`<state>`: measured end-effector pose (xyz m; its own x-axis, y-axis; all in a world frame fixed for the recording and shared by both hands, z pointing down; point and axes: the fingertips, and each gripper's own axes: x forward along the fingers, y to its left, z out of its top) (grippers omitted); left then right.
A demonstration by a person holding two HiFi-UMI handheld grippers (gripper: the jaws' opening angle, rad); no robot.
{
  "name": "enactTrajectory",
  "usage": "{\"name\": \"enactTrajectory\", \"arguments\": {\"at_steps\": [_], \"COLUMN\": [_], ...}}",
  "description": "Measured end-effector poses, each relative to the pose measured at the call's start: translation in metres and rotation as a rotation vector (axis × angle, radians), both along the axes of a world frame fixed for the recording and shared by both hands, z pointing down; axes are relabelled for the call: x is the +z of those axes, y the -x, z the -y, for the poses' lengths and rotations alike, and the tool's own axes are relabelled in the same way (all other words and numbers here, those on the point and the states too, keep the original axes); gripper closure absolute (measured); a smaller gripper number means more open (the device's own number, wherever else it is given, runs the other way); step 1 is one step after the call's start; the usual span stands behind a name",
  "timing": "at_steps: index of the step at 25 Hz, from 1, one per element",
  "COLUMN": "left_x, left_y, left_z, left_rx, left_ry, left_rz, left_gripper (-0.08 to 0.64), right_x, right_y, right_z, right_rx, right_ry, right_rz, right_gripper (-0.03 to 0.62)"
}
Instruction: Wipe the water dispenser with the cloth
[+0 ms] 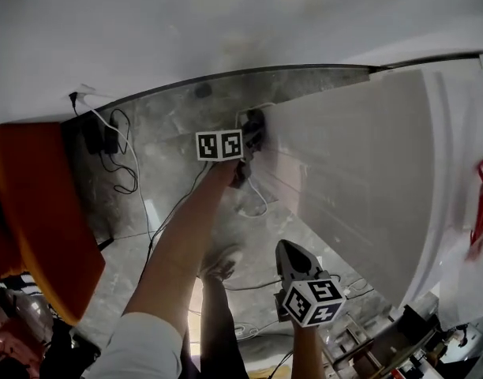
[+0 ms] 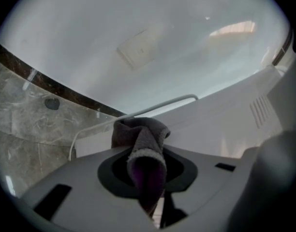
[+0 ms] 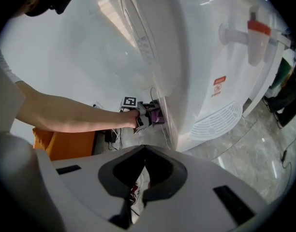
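Nearest the head camera is the right gripper (image 1: 288, 248). Its fingers are closed together with nothing between them, and its marker cube (image 1: 313, 302) faces up. It hangs low in the frame beside the person's leg and well apart from the work.

The left gripper (image 2: 149, 203) has its fingers clamped on the cloth (image 2: 144, 146). The cloth is a dark grey-purple fold that stands up out of the grip and flops over at its top. In the right gripper view the cloth shows purple. There it lies against the rear edge of the side of the water dispenser (image 3: 201, 57), low down and near the floor (image 1: 170, 133). The person's bare forearm (image 1: 182, 243) stretches out and down to reach that spot, with a white sleeve (image 1: 143, 346) at its upper end.

The dispenser is a tall white cabinet. Its broad side panel fills the right of the head view. The right gripper view also shows its front, which carries a white tap with a red cap (image 3: 257, 29), a small red label (image 3: 219, 86) and a curved vent grille (image 3: 218, 120) near the base. A thin white cable (image 2: 153, 105) runs along behind the cloth.

The floor is grey marbled stone, and a dark skirting strip (image 2: 22, 71) lies where it meets the white wall. To the left of the arm, black cables (image 1: 119, 156) trail across the floor. An orange object (image 1: 36, 212) stands beyond them at the frame's left edge. A shoe (image 1: 222, 263) shows beneath the forearm.
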<state>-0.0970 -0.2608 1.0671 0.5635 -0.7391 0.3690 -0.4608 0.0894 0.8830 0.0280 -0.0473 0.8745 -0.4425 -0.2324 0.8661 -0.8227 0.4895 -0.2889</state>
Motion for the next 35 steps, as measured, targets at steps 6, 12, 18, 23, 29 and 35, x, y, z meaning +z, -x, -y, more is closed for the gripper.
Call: {"name": "enactTrajectory", "arguments": {"at_steps": [6,12,18,23,29,35], "left_x": [0.047,0.067,0.036,-0.027,-0.143,-0.271], "left_y": [-0.008,-0.038,-0.096,-0.122,-0.136,-0.124], "left_z": [-0.007,-0.037,-0.099,-0.127,-0.146,-0.133], "left_rx": [-0.026,0.019,0.095,0.114,0.116,0.06], "left_ry": [0.063,0.113,0.143,0.101,0.029,-0.15], "left_rz": [-0.085,-0.198,-0.297,-0.365,-0.435,-0.458], "left_gripper": [0.485,0.485,0.485,0.485,0.485,0.485], "right_x": [0.041,0.055,0.034,0.004,-0.064,-0.135], "right_y": [0.012,0.022,0.031,0.006,-0.035,-0.058], "right_z": [-0.012,-0.012,-0.004,-0.011,-0.028,-0.023], "right_rx": [0.022,0.046,0.067,0.083,0.036,-0.013], "right_ry": [0.069,0.1,0.076,0.054,0.021,-0.079], "right_rz": [-0.019,-0.014,0.034,0.028,-0.001,-0.018], "right_gripper": [0.577,0.577,0.577,0.577,0.577,0.577]}}
